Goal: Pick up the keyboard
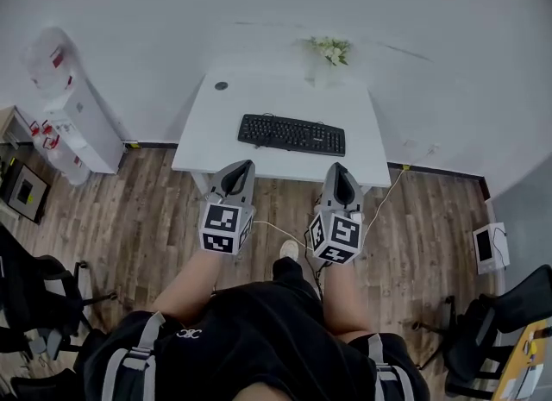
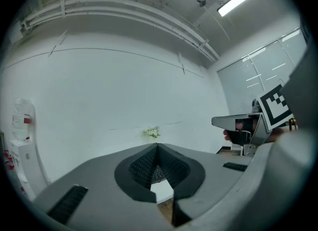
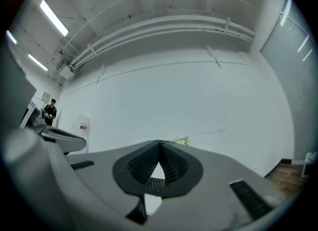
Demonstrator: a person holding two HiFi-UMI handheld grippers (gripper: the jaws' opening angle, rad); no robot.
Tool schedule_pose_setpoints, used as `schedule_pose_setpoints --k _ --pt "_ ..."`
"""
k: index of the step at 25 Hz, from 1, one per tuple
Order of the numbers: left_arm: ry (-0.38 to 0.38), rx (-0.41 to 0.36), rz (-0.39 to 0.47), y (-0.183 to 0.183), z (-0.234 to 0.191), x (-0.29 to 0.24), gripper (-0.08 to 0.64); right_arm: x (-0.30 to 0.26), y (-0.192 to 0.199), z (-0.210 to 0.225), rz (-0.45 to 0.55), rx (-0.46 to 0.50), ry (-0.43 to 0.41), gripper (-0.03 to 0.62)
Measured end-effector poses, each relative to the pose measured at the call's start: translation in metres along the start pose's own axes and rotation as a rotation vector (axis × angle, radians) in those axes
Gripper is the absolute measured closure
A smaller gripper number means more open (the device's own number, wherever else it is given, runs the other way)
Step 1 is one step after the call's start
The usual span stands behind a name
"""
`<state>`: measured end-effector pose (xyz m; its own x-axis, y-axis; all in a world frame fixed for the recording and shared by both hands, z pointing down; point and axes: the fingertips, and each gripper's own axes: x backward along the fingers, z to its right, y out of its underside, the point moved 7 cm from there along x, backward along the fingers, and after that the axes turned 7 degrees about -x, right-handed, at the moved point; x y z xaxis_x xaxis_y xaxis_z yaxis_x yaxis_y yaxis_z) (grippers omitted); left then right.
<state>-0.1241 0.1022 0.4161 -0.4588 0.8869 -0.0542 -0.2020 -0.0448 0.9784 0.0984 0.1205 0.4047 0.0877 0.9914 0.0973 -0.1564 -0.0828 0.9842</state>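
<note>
Fingers (image 2: 144, 168) of the left gripper (image 1: 244, 165) are pressed together tip to tip, with nothing between them. Fingers (image 3: 141, 163) of the right gripper (image 1: 339, 167) are in the same state: fully closed and empty.

Both grippers are held side by side and well apart, pointing roughly level toward the white worktop (image 1: 207, 136). In the head view their tips sit at the worktop's near edge. Neither touches the keyboard (image 1: 291, 134).

The keyboard is black and lies flat on the worktop. Its long side runs across, nearer the front edge than the back, and it sits slightly toward the right gripper's side. Part of its keys shows through the small gap under the right gripper's closed tips.

A small vase of pale flowers (image 1: 330, 50) stands at the worktop's back edge, against the white wall. A small dark round spot (image 1: 222, 85) marks the rear left corner; I cannot tell what it is.

The floor (image 1: 138, 218) is wood plank. A water dispenser (image 1: 73, 123) stands to the left and a black office chair (image 1: 34, 296) at lower left. A white cable (image 1: 274, 229) trails across the floor between the grippers.
</note>
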Motion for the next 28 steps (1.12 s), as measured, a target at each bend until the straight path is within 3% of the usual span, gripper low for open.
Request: schedule_pose_setpoints --k 20,28 --pt "0.001 0.028 -0.132 0.005 -0.028 -0.257 0.558 -0.236 0.040 0.123 -0.166 -0.015 0.002 0.589" --pt "-0.015 0.036 -0.170 0.011 -0.039 -0.329 0.559 -0.310 0.057 0.159 -0.244 -0.043 -0.034 0.589"
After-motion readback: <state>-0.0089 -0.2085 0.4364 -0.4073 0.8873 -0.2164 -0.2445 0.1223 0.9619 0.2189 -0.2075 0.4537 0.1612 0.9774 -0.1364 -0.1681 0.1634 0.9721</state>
